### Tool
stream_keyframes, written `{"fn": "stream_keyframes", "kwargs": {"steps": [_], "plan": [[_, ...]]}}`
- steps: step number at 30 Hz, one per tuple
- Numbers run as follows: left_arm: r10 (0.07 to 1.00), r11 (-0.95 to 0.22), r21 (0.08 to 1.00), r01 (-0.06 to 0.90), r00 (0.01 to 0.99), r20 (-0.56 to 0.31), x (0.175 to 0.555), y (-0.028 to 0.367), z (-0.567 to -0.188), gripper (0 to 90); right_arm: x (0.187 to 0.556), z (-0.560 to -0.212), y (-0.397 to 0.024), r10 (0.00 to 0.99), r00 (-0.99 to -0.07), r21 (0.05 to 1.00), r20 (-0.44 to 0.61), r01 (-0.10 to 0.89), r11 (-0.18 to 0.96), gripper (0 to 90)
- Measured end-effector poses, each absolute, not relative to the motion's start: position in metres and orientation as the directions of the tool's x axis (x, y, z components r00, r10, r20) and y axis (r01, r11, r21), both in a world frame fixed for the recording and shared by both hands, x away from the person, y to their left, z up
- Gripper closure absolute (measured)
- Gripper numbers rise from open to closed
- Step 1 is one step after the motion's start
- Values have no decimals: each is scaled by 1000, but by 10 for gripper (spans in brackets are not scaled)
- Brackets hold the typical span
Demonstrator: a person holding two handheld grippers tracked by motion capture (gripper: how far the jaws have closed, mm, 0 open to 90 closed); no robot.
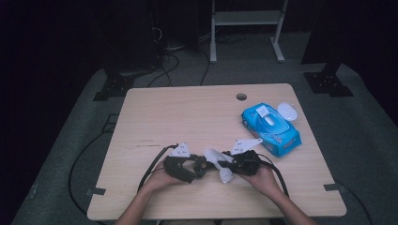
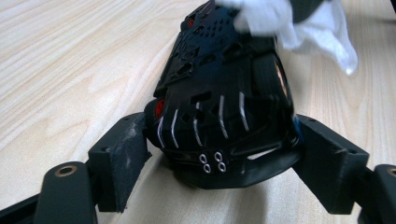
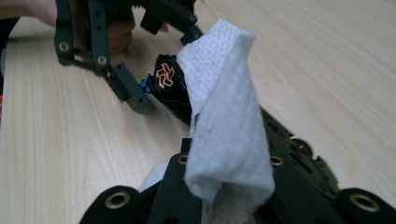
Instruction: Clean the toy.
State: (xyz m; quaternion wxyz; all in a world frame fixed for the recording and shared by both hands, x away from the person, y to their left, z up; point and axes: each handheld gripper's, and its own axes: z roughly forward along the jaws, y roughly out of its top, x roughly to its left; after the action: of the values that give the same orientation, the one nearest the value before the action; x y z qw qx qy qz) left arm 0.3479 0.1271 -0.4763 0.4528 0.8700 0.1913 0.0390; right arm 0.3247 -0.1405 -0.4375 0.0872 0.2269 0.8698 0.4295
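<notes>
Two grippers meet: left gripper fingers spread around a black gadget, right gripper fingers pinching a white wipe

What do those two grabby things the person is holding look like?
Both are black. The left gripper and right gripper each carry a pale three-cornered plate on top and trail a black cable. Their jaws are blocky, with brass-coloured rivets at the joints. The person's forearms are bare.

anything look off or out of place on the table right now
Only small things: the blue wet-wipe pack lies with its white lid flipped open, and the white wipe pinched in the right hand-held gripper hangs crumpled over the black mesh object. Nothing spilled or broken.
</notes>
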Motion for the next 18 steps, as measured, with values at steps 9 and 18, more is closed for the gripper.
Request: {"fn": "stream_keyframes", "kwargs": {"steps": [9,18], "plan": [[382,-553,780,294,921,-76,348,126,-481,229,325,-449,-139,462,-885,767,66,341,543,833],[428,-532,784,321,901,-79,356,119,-474,151,342,-432,-127,445,-894,779,44,310,546,823]]}}
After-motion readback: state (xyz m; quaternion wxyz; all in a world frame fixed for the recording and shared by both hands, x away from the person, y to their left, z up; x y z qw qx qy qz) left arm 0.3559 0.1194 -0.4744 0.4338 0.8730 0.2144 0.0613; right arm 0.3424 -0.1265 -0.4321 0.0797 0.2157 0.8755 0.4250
